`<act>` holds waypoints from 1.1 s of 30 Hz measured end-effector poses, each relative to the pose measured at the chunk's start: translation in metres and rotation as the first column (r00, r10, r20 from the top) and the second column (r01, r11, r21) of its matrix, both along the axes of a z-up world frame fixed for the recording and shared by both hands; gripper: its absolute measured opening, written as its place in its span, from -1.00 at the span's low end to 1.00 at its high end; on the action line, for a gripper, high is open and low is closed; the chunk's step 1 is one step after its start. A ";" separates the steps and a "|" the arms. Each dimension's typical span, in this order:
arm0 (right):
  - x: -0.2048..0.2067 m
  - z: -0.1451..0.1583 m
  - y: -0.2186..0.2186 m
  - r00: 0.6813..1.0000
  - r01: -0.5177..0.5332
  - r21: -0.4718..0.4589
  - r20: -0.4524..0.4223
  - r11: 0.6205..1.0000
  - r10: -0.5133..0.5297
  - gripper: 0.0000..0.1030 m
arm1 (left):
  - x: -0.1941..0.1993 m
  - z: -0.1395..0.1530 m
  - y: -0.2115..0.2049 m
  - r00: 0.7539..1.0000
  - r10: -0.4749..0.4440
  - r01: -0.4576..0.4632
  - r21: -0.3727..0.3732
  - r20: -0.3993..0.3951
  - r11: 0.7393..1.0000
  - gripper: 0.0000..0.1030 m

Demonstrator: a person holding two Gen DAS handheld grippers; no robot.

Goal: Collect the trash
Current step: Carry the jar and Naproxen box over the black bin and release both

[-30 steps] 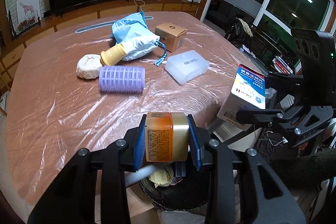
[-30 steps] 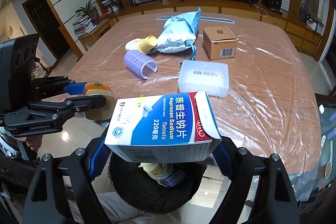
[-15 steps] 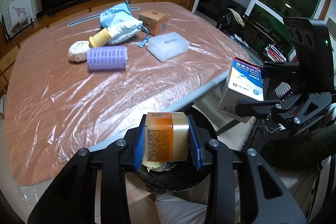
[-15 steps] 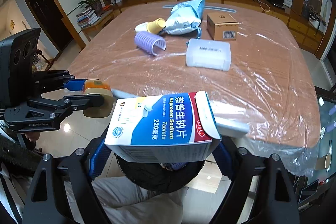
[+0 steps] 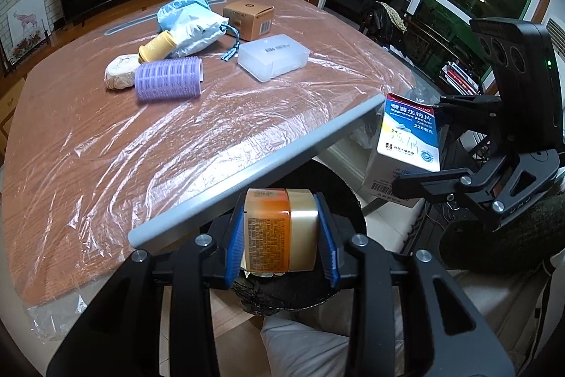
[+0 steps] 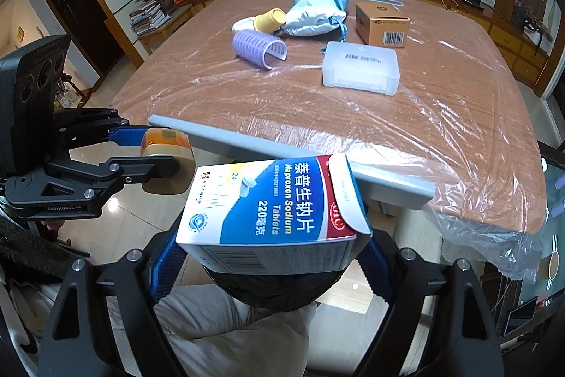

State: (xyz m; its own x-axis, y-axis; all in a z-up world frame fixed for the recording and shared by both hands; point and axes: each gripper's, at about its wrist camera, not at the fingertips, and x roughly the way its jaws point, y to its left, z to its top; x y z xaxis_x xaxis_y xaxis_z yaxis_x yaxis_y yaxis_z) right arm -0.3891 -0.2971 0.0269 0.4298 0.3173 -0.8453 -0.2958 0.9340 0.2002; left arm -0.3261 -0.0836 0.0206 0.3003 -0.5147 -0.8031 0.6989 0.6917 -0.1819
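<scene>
Left tongs (image 5: pixel 280 230) clamping orange jar (image 5: pixel 279 228), right tongs (image 6: pixel 270 257) gripping tablet box (image 6: pixel 272 214), seemingly above black bin (image 5: pixel 339 189)

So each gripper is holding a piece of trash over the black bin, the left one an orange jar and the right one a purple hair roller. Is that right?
Not quite. The right gripper holds a blue and white tablet box, not the purple hair roller, which lies on the table; the right wrist view shows it. The left gripper does hold the orange jar over the black bin.
</scene>
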 end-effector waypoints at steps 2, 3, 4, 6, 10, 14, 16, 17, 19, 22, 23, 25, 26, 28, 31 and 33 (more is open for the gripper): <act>0.000 -0.003 -0.001 1.000 0.002 -0.001 -0.008 1.000 -0.002 0.61 | -0.001 -0.001 0.000 1.000 -0.001 0.001 0.002 -0.002 1.000 -0.27; 0.000 -0.005 -0.001 1.000 0.003 -0.003 -0.013 1.000 -0.003 0.61 | -0.002 -0.002 -0.001 1.000 -0.003 0.003 0.004 -0.003 1.000 -0.27; 0.000 -0.006 -0.001 1.000 0.003 -0.004 -0.017 1.000 -0.003 0.61 | -0.002 -0.002 -0.002 1.000 -0.004 0.004 0.006 -0.004 1.000 -0.27; -0.001 -0.010 -0.001 1.000 0.003 -0.006 -0.025 1.000 -0.003 0.61 | -0.003 -0.004 -0.003 1.000 -0.006 0.006 0.008 -0.007 1.000 -0.27; -0.001 -0.016 -0.001 0.999 0.000 -0.010 -0.040 1.000 0.000 0.61 | -0.005 -0.008 -0.006 1.000 -0.012 0.012 0.017 -0.014 1.000 -0.27; -0.002 -0.020 0.001 0.999 -0.004 -0.010 -0.053 1.000 0.004 0.61 | -0.006 -0.012 -0.007 1.000 -0.015 0.015 0.021 -0.023 1.000 -0.27; -0.002 -0.023 0.002 0.998 -0.010 -0.014 -0.059 1.000 0.009 0.61 | -0.007 -0.014 -0.008 1.000 -0.014 0.015 0.024 -0.026 1.000 -0.27; -0.002 -0.024 0.002 0.998 -0.012 -0.016 -0.062 1.000 0.011 0.61 | -0.007 -0.016 -0.008 1.000 -0.014 0.015 0.027 -0.026 1.000 -0.27; -0.002 -0.028 0.003 0.997 -0.016 -0.021 -0.070 1.000 0.015 0.61 | -0.008 -0.018 -0.008 0.999 -0.013 0.014 0.032 -0.029 0.999 -0.27; 0.000 -0.032 0.004 0.997 -0.020 -0.027 -0.081 0.999 0.018 0.61 | -0.010 -0.023 -0.009 0.999 -0.013 0.014 0.039 -0.036 0.999 -0.27; 0.001 -0.034 0.004 0.996 -0.021 -0.027 -0.084 0.999 0.019 0.61 | -0.010 -0.024 -0.010 0.999 -0.013 0.014 0.041 -0.038 0.999 -0.27; 0.002 -0.037 0.005 0.996 -0.024 -0.027 -0.090 0.999 0.022 0.61 | -0.010 -0.027 -0.010 0.999 -0.014 0.015 0.047 -0.042 0.999 -0.27; 0.002 -0.039 0.006 0.995 -0.028 -0.030 -0.093 0.999 0.026 0.61 | -0.010 -0.028 -0.011 0.999 -0.014 0.016 0.049 -0.043 0.999 -0.27; 0.003 -0.042 0.006 0.995 -0.034 -0.033 -0.097 0.999 0.030 0.61 | -0.011 -0.030 -0.011 0.999 -0.016 0.018 0.055 -0.045 0.998 -0.27; 0.003 -0.048 0.008 0.993 -0.041 -0.037 -0.108 0.998 0.037 0.61 | -0.011 -0.034 -0.012 0.999 -0.018 0.021 0.063 -0.051 0.998 -0.27; 0.004 -0.052 0.009 0.992 -0.047 -0.041 -0.116 0.998 0.042 0.61 | -0.011 -0.036 -0.014 0.998 -0.018 0.022 0.069 -0.054 0.997 -0.27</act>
State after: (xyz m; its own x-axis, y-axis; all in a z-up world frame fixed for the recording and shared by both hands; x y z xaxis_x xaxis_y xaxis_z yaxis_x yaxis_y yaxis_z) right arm -0.3851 -0.2877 -0.0249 0.3155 0.2957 -0.9017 -0.3143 0.9291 0.1947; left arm -0.3369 -0.0972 -0.0152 0.2462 -0.4625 -0.8517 0.7031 0.6901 -0.1715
